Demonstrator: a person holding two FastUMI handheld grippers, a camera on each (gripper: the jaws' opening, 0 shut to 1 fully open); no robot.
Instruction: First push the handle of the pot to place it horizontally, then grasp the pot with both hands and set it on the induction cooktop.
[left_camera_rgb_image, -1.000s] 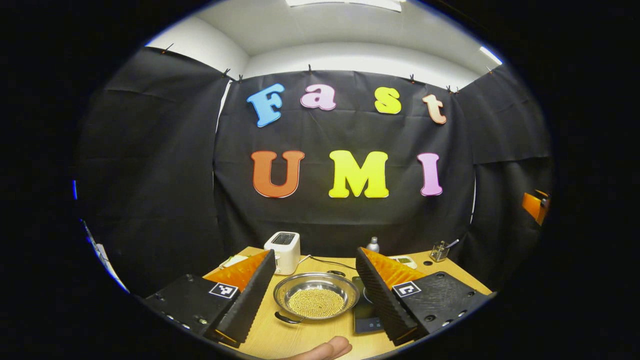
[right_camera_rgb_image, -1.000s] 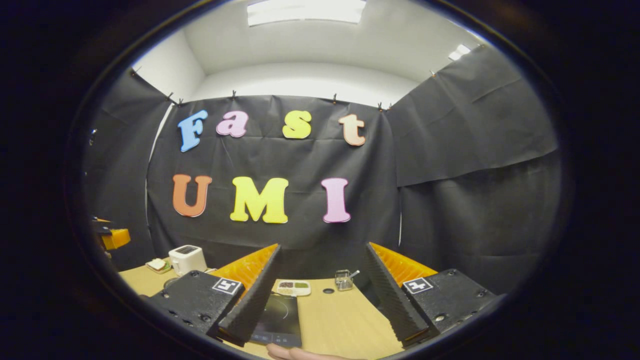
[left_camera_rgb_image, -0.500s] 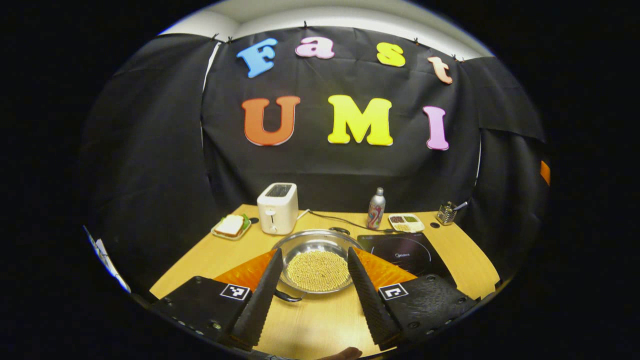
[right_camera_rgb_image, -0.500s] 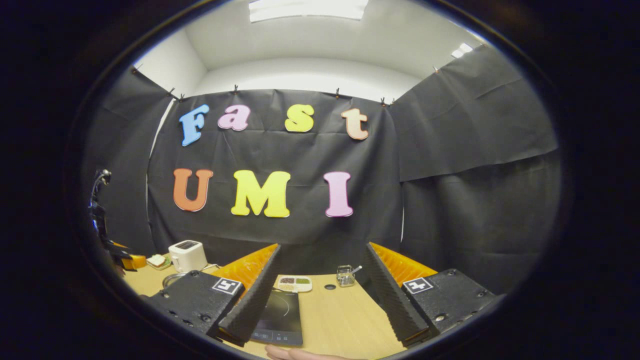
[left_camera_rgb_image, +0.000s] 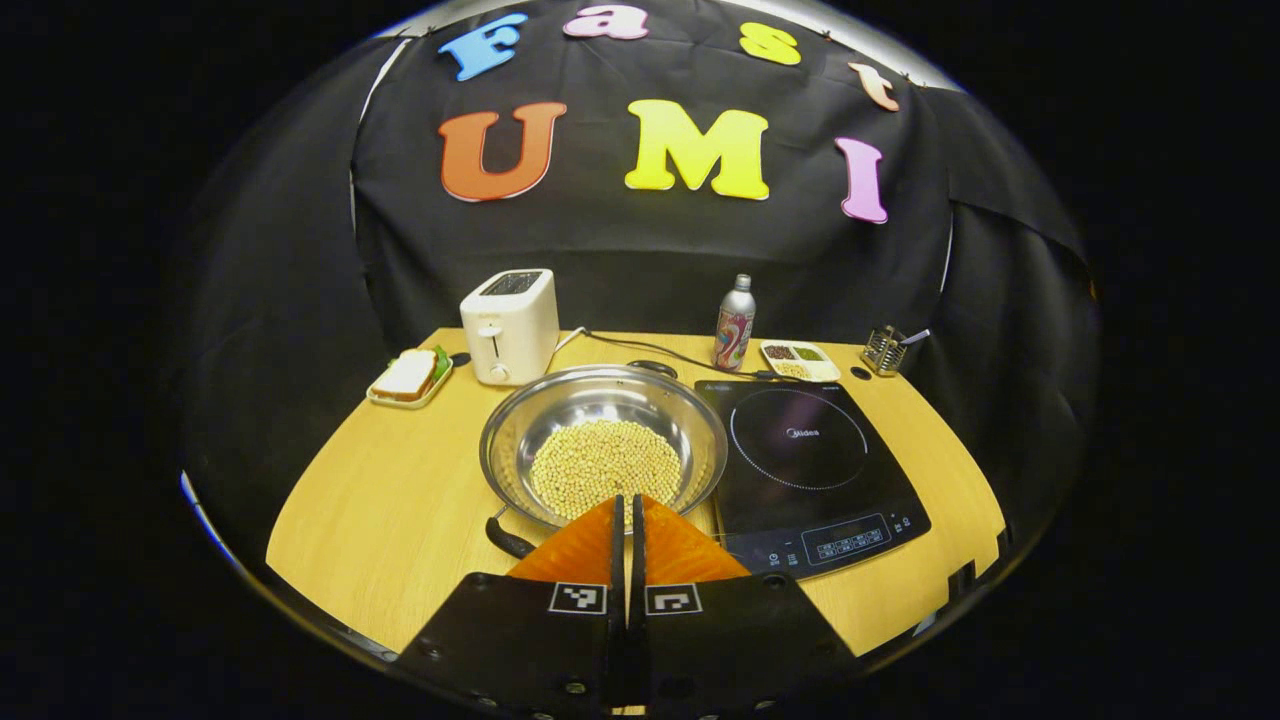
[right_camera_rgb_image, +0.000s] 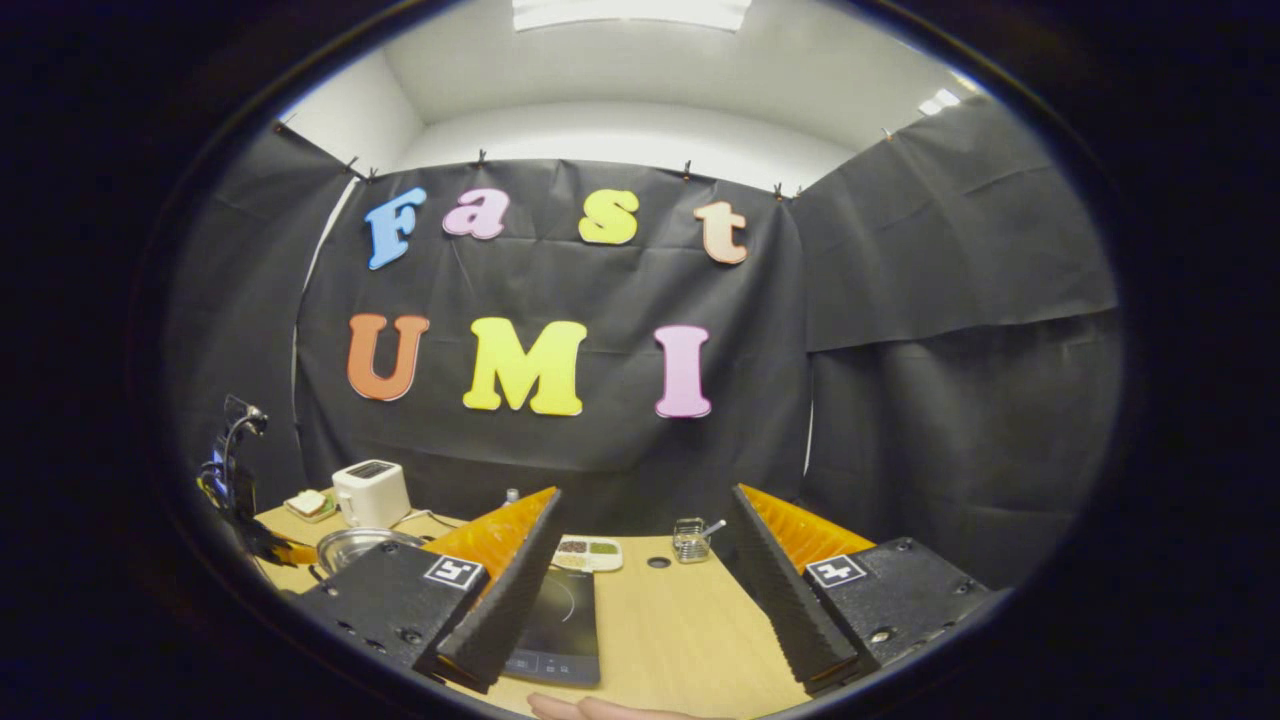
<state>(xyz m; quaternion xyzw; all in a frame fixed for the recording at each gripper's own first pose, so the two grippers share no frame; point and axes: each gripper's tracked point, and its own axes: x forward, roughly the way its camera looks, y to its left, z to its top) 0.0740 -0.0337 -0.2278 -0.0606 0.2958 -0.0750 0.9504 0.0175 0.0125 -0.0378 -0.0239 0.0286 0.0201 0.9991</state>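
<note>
Left gripper view, nearest first: left gripper (left_camera_rgb_image: 628, 510) with its two fingers pressed together, nothing between them, tips poised at the near rim of the pot (left_camera_rgb_image: 520, 440). Whether the tips touch the rim cannot be told. The pot is a shallow steel pan holding a bed of small yellow beans (left_camera_rgb_image: 604, 466). Its dark handle (left_camera_rgb_image: 506, 536) juts from the near-left side of the rim toward the table's near edge, just left of the closed fingers. Pot stands on the wooden table (left_camera_rgb_image: 390, 510), just left of the induction cooktop (left_camera_rgb_image: 806, 460), rims nearly meeting; pot not on the cooktop.

Farther back on the table: white toaster (left_camera_rgb_image: 508, 324) behind the pot to the left, a sandwich on a small tray (left_camera_rgb_image: 408, 376) left of that. A printed metal bottle (left_camera_rgb_image: 734, 324) stands upright behind the cooktop, a divided dish of seasonings (left_camera_rgb_image: 794, 358) beside it, a wire utensil holder (left_camera_rgb_image: 886, 348) at the far right corner. A cable (left_camera_rgb_image: 640, 350) runs from the toaster across the back.

Right gripper view: right gripper (right_camera_rgb_image: 640, 610) with fingers spread wide, holding nothing, above the table's near right part. A fingertip (right_camera_rgb_image: 580, 708) shows at the bottom edge. Between the fingers lies the cooktop's corner (right_camera_rgb_image: 560, 630); beyond, the dish (right_camera_rgb_image: 588, 552) and holder (right_camera_rgb_image: 690, 540). The pot (right_camera_rgb_image: 356, 546) and toaster (right_camera_rgb_image: 370, 492) show far left, with the other gripper (right_camera_rgb_image: 240, 500) at the left edge.
</note>
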